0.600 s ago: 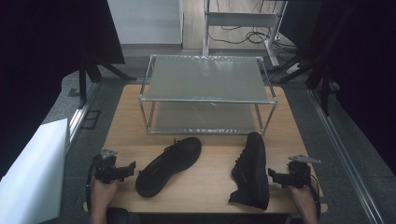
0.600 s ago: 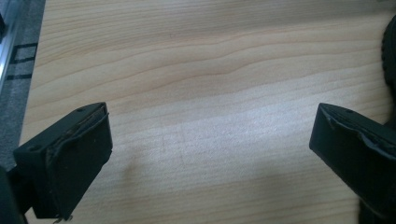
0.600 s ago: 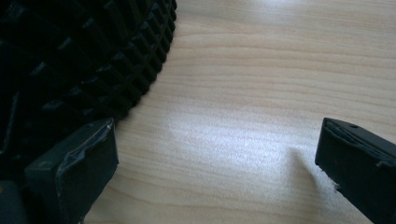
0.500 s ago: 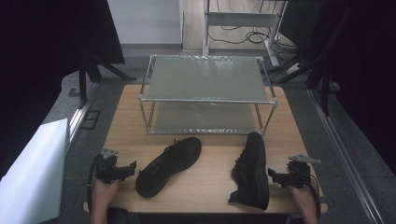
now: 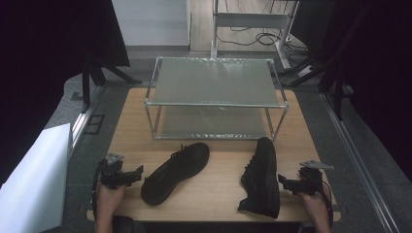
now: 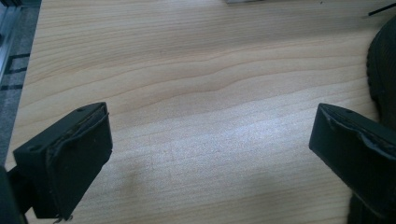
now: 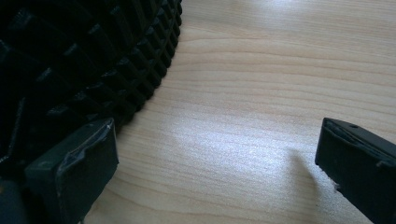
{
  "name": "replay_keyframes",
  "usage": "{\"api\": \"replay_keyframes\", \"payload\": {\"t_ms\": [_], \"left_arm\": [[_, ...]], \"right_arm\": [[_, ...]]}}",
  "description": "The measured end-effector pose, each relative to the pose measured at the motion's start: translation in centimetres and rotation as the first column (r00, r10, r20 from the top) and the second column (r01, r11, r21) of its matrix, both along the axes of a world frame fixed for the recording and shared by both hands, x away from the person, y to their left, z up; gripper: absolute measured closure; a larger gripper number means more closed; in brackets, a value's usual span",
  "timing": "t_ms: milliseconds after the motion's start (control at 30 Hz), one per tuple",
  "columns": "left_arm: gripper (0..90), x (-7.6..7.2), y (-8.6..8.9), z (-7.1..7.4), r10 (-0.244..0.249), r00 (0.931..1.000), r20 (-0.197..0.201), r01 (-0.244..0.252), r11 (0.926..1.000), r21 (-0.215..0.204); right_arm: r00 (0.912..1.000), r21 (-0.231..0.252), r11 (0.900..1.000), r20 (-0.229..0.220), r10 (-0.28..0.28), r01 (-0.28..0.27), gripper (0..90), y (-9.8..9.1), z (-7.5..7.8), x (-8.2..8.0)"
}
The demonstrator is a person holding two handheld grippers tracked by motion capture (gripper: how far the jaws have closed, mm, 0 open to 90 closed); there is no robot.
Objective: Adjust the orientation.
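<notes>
two black shoes lie on the near half of the wooden table (image 5: 218, 194), in front of a two-shelf metal rack (image 5: 216, 97). the left shoe (image 5: 176, 172) lies upright on its sole with its long axis slanting, heel toward the person's near left and toe pointing away toward the rack. the left gripper (image 5: 127, 176) sits just beside that heel end, jaws spread wide and holding nothing; in the left gripper view the shoe's dark edge (image 6: 383, 70) shows at the far right, beyond the right jaw, so the shoe lies off to that side, not between the jaws. the right shoe (image 5: 261, 175) is tipped on its side, long axis running nearly straight away from the person, its treaded sole (image 7: 79, 60) facing the right gripper (image 5: 291, 185). that gripper is also open and empty, its left jaw close against the sole. each hand is nearest its own shoe; the right looks the closer to a grasp, needing only a small shift toward the sole.
</notes>
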State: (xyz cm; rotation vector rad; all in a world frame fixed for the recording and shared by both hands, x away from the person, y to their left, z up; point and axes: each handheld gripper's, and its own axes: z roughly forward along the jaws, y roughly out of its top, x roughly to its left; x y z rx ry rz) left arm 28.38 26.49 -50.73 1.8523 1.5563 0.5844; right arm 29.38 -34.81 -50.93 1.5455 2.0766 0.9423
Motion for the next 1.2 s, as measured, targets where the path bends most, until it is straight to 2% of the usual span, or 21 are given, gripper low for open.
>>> {"api": "replay_keyframes", "payload": {"t_ms": [300, 433, 733, 900, 1067, 1100, 1167, 1200], "left_arm": [[0.0, 0.1, -0.2, -0.1, -0.023, 0.9997, -0.007, 0.023, 0.9997, 0.011], [0.0, 0.1, -0.3, -0.1, -0.035, 0.9993, -0.014, 0.035, 0.999, 0.028], [0.0, 0.0, -0.7, -0.1, -0.057, 0.9982, -0.016, 0.058, 0.9974, 0.043], [0.0, 0.1, -1.2, -0.4, -0.103, 0.9937, -0.045, 0.105, 0.9934, 0.047], [1.1, 0.0, -1.4, -0.3, -0.125, 0.991, -0.048, 0.127, 0.9912, 0.038], [1.6, -0.1, -1.5, -0.3, -0.146, 0.9879, -0.053, 0.147, 0.9889, 0.019], [1.9, -0.1, -1.6, -0.3, -0.159, 0.9857, -0.054, 0.161, 0.9869, 0.017], [2.0, -0.2, -1.9, -0.2, -0.181, 0.9816, -0.06, 0.183, 0.983, 0.017]], "right_arm": [[0.9999, 0.009, 0.9999, -0.008, -0.006, 0.006, 0.0, -0.2, 0.0, 0.0], [0.9998, 0.009, 0.9999, -0.019, -0.008, 0.008, 0.0, -0.3, -0.2, 0.0], [0.9999, 0.013, 0.9999, -0.013, -0.006, 0.006, 0.0, -0.2, -0.1, 0.0], [0.9997, 0.013, 0.9999, -0.023, -0.003, 0.003, 0.0, -0.2, -0.2, 0.1], [0.9995, 0.01, 0.9999, -0.033, -0.001, 0.001, 0.0, -0.1, -0.3, 0.2], [0.9995, 0.009, 1.0, -0.032, 0.004, -0.004, 0.0, -0.1, -0.3, 0.2], [0.9994, 0.01, 0.9999, -0.034, 0.005, -0.005, 0.0, 0.0, -0.3, 0.2], [0.9993, 0.011, 0.9999, -0.036, 0.009, -0.008, 0.0, 0.0, -0.3, 0.2]]}}
